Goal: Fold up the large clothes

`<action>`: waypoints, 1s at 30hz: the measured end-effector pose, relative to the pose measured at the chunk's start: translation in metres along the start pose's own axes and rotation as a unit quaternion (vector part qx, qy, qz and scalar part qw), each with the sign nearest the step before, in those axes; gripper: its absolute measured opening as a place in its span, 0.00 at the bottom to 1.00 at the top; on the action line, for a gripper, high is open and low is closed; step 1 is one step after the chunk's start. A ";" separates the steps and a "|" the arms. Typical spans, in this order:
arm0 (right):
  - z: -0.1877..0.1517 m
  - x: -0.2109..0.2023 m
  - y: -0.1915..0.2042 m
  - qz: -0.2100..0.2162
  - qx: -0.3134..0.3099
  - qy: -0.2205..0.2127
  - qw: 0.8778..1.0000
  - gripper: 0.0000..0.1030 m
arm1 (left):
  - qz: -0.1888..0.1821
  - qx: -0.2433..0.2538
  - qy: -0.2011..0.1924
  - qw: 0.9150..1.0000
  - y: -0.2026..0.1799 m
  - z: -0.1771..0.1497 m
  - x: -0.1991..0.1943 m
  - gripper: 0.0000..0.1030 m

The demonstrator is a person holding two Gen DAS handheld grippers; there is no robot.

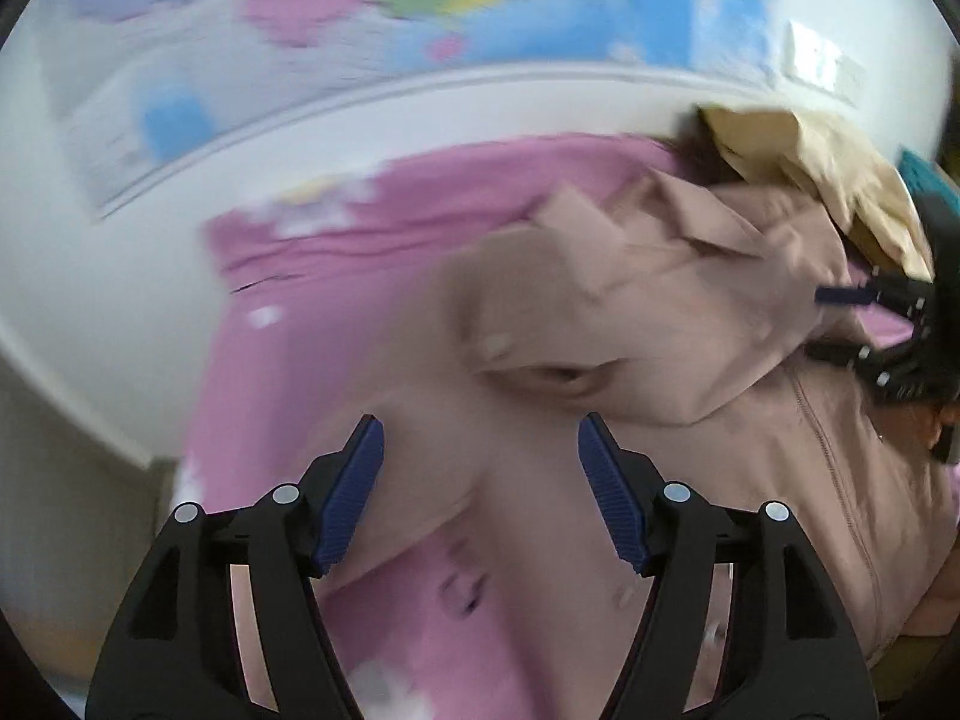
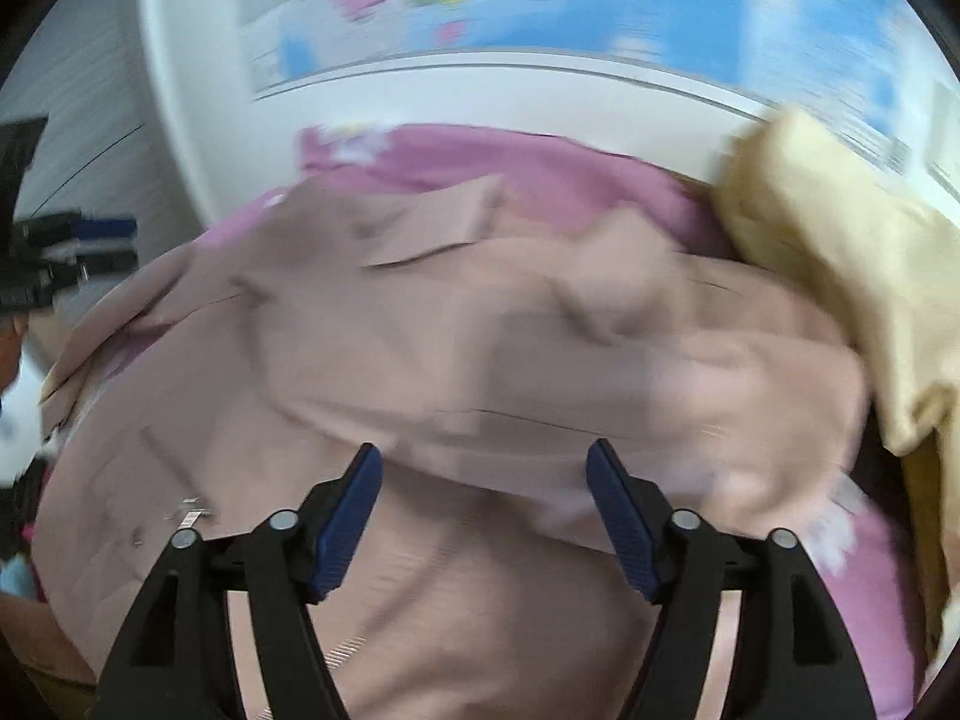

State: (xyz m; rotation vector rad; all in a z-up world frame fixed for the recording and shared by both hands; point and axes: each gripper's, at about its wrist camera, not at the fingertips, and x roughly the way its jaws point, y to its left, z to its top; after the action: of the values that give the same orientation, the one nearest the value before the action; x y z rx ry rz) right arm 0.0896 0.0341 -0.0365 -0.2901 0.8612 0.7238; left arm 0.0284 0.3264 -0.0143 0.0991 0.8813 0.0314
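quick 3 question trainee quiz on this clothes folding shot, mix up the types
1. True or false: the left gripper is clamped on cloth.
2. The beige jacket lies on: A) a pink sheet B) a wooden floor C) a blue towel.
3. Fill in: past the jacket, by the wall map, sits a ___ garment.

Key: 1 false, both it and the right gripper are open; 2 A; 3 yellow.
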 end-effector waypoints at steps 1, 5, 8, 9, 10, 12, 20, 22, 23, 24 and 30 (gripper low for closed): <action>-0.003 -0.002 -0.005 -0.011 -0.001 0.003 1.000 0.69 | 0.011 0.022 0.001 1.000 -0.012 0.005 0.016 0.71; -0.008 0.000 0.011 -0.018 -0.050 0.011 0.999 0.69 | 0.000 0.024 0.040 0.999 -0.022 0.022 0.068 0.65; -0.007 0.012 0.044 -0.024 -0.127 0.006 0.992 0.69 | -0.038 -0.020 0.081 0.996 -0.009 0.031 0.096 0.30; -0.006 0.021 0.058 -0.023 -0.156 0.007 0.987 0.68 | -0.047 -0.033 0.090 0.994 -0.009 0.029 0.101 0.19; -0.003 0.027 0.065 -0.024 -0.169 0.007 0.985 0.67 | -0.063 -0.050 0.099 0.992 -0.005 0.032 0.103 0.15; 0.003 0.042 0.078 -0.022 -0.189 0.013 0.982 0.57 | -0.078 -0.066 0.105 0.989 -0.002 0.036 0.098 0.12; 0.036 0.014 0.050 0.155 -0.093 0.004 0.983 0.02 | -0.115 -0.095 0.104 0.983 0.006 0.048 0.017 0.19; 0.037 -0.005 0.037 0.156 -0.080 -0.009 0.984 0.03 | -0.107 -0.103 0.086 0.985 0.014 0.048 0.000 0.64; 0.034 -0.005 0.034 0.140 -0.086 0.001 0.986 0.05 | -0.094 -0.098 0.067 0.988 0.016 0.047 -0.007 0.78; 0.030 -0.003 0.034 0.122 -0.096 0.010 0.988 0.07 | -0.088 -0.088 0.055 0.991 0.017 0.046 -0.008 0.79; -0.001 0.003 0.017 0.109 -0.079 0.042 0.990 0.49 | -0.073 -0.097 0.141 0.983 0.019 0.018 0.057 0.77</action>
State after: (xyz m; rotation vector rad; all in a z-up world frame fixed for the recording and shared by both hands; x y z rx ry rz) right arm 0.0780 0.0473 -0.0383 -0.3727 0.9267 0.9923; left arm 0.0789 0.3481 -0.0451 -0.1560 1.1615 -0.0059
